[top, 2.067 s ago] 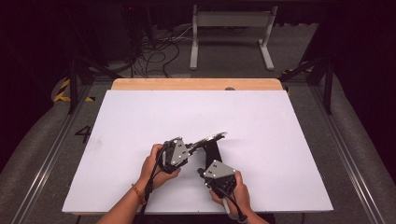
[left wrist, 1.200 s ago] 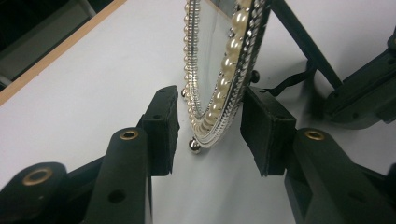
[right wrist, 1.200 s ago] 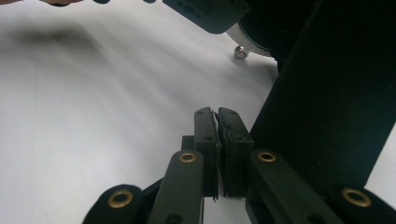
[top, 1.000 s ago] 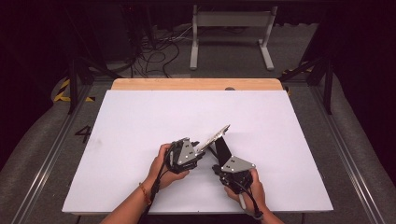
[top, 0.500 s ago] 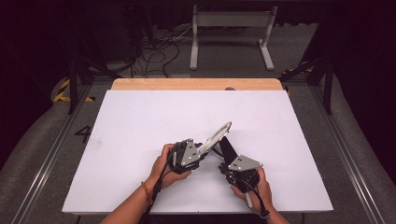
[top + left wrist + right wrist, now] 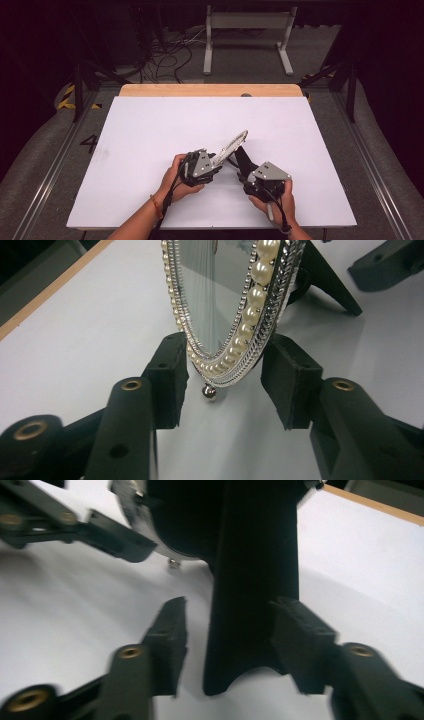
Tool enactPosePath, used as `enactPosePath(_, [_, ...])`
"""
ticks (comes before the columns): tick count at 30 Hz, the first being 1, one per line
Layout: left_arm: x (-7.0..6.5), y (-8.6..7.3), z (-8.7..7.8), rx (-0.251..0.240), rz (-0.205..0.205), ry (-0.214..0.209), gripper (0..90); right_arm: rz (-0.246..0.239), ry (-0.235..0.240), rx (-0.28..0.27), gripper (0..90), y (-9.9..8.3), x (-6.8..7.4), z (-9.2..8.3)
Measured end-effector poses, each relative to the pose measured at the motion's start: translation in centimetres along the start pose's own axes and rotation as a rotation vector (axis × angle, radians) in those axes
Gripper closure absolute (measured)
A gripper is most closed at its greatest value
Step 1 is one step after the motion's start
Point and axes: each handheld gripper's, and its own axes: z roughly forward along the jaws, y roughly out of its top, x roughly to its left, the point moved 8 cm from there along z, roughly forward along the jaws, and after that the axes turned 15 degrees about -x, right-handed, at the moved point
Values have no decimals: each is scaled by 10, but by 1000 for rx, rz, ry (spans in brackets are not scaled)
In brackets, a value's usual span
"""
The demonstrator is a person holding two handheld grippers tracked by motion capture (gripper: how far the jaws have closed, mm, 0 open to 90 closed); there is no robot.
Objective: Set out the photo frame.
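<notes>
An oval silver frame point(image 6: 232, 145) rimmed with pearls point(image 6: 250, 300) stands tilted on the white board, propped by its black back stand point(image 6: 245, 157). My left gripper point(image 6: 220, 159) grips the frame's lower rim point(image 6: 225, 375). Its jaws have just been opening a little, but both pads still lie against the rim. A small ball foot point(image 6: 209, 391) hangs just over the board. My right gripper point(image 6: 245, 176) has just been opening, and the stand's leg point(image 6: 255, 605) sits between its jaws point(image 6: 235, 630) with a gap at the left pad point(image 6: 170, 625).
The white board point(image 6: 150, 125) covers a wooden table whose far edge point(image 6: 210, 90) shows. Beyond it are cables and a metal stand point(image 6: 247, 35) on the floor. The left gripper's jaw point(image 6: 115, 540) shows in the right gripper view.
The right gripper's jaws have spread apart off the black stand and the right hand has drawn slightly back to the right. The frame stands steeper than two seconds ago.
</notes>
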Motion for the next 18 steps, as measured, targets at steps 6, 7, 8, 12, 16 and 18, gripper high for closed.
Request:
enactPosePath(6, [-3, -2, 11, 19, 2, 29, 452, -3, -57, 45, 342, -13, -7, 17])
enactPosePath(7, [-3, -2, 13, 17, 3, 39, 451, -1, -55, 53, 338, -14, -7, 18])
enactPosePath(8, [-2, -2, 15, 23, 4, 59, 453, 0, -65, 57, 337, -15, -8, 20])
enactPosePath(12, [-1, -3, 18, 15, 8, 92, 583, 1, -69, 69, 348, -19, -10, 22])
enactPosePath(16, [-4, -3, 18, 10, 20, 78, 748, 9, -59, 76, 362, -21, -13, 20])
enactPosePath(18, [-5, -2, 18, 23, 58, 97, 765, 18, -53, 76, 365, -21, -13, 20])
